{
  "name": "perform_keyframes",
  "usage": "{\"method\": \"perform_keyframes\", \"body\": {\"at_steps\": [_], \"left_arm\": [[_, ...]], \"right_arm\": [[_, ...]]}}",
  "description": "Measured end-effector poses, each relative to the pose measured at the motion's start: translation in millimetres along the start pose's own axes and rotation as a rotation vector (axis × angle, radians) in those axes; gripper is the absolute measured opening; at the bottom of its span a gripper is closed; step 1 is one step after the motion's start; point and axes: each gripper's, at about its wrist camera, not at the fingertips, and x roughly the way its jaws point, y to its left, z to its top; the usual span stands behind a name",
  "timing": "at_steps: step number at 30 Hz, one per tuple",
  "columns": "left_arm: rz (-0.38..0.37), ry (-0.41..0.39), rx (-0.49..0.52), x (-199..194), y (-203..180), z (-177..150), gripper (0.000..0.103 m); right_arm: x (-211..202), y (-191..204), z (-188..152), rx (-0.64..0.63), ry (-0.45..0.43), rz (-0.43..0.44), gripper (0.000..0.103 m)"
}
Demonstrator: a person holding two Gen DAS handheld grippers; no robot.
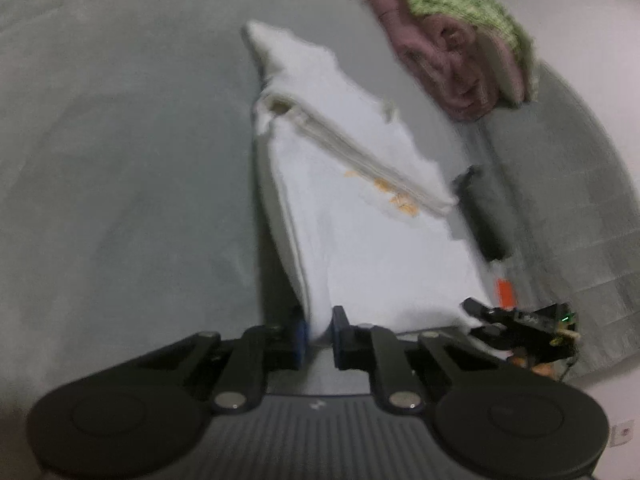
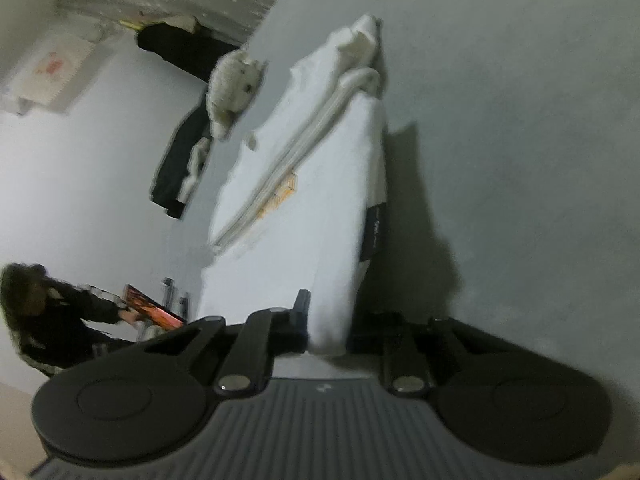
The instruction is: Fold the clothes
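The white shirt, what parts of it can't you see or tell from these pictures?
- White shirt, left wrist view: orange print partly covered by a folded band, blurred.
- Right wrist view: its near corner hidden between the right gripper fingers.
- Both views: underside hidden against the grey surface.

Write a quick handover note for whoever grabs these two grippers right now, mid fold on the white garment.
Left gripper: shut on the near edge of the white garment, cloth pinched between its blue pads.
Right gripper: shut on another part of the same garment's near edge.
The garment lies on the grey surface, partly folded, with a ribbed band running across its top and a small orange print beside that.
A pile of pink and green clothes sits beyond it, not laid flat.
Done: both near points gripped.
Left: probably carry this edge over to finish the fold, then take on the pile.
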Motion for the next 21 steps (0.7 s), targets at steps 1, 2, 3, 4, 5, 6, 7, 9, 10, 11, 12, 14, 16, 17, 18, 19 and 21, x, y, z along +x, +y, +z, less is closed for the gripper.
{"method": "perform_keyframes", "body": {"at_steps": [1, 2, 3, 4, 5, 6, 7, 9, 10, 11, 12, 14, 16, 17, 18, 19, 21], "left_arm": [[-0.025, -0.016, -0.004, -3.6, -1.2, 1.0, 0.012], [-0.050, -0.036, -0.016, -7.1, -1.7, 2.7, 0.012], [-0.076, -0.056, -0.029, -10.4, -2.2, 4.5, 0.012], [-0.100, -0.077, -0.042, -12.6, -2.6, 6.9, 0.012], [-0.125, -0.098, -0.056, -14.7, -3.1, 9.3, 0.012], [-0.146, -0.122, -0.069, -16.1, -4.0, 12.0, 0.012], [-0.168, -0.145, -0.083, -17.4, -4.9, 14.8, 0.012], [-0.209, -0.198, -0.105, -19.8, -6.6, 21.4, 0.012], [-0.225, -0.221, -0.121, -20.9, -6.7, 24.9, 0.012], [-0.235, -0.244, -0.137, -21.5, -7.1, 28.8, 0.012], [-0.241, -0.268, -0.149, -21.5, -7.9, 32.6, 0.012], [-0.253, -0.317, -0.180, -20.1, -9.2, 40.0, 0.012], [-0.263, -0.363, -0.211, -18.2, -9.4, 47.2, 0.012], [-0.264, -0.388, -0.229, -16.2, -9.3, 51.6, 0.012], [-0.268, -0.404, -0.248, -13.8, -7.9, 56.4, 0.012], [-0.273, -0.421, -0.268, -11.5, -6.4, 61.2, 0.012], [-0.272, -0.449, -0.300, -6.0, -4.9, 71.8, 0.012]], "right_arm": [[-3.9, 1.7, 2.0, 0.006, -0.013, 0.023, 0.019], [-7.2, 3.7, 3.9, 0.012, -0.027, 0.044, 0.019], [-10.3, 5.9, 6.1, 0.016, -0.042, 0.064, 0.019], [-12.8, 8.1, 8.4, 0.020, -0.058, 0.084, 0.019], [-15.0, 10.2, 10.8, 0.024, -0.075, 0.105, 0.019], [-16.3, 12.4, 13.3, 0.027, -0.088, 0.119, 0.019], [-16.8, 14.3, 16.3, 0.032, -0.101, 0.132, 0.019], [-17.5, 18.8, 23.4, 0.043, -0.128, 0.155, 0.019], [-17.6, 21.7, 27.5, 0.046, -0.142, 0.164, 0.019], [-17.8, 23.9, 31.4, 0.051, -0.154, 0.174, 0.019], [-18.2, 25.9, 35.2, 0.056, -0.165, 0.183, 0.019], [-16.4, 29.4, 43.2, 0.070, -0.192, 0.196, 0.019], [-11.6, 30.8, 50.1, 0.094, -0.220, 0.210, 0.019], [-7.8, 31.4, 54.1, 0.108, -0.233, 0.218, 0.019], [-3.9, 32.1, 58.1, 0.123, -0.247, 0.226, 0.019], [0.0, 32.0, 62.0, 0.138, -0.262, 0.233, 0.019], [5.9, 30.0, 68.1, 0.165, -0.285, 0.246, 0.019]]}}
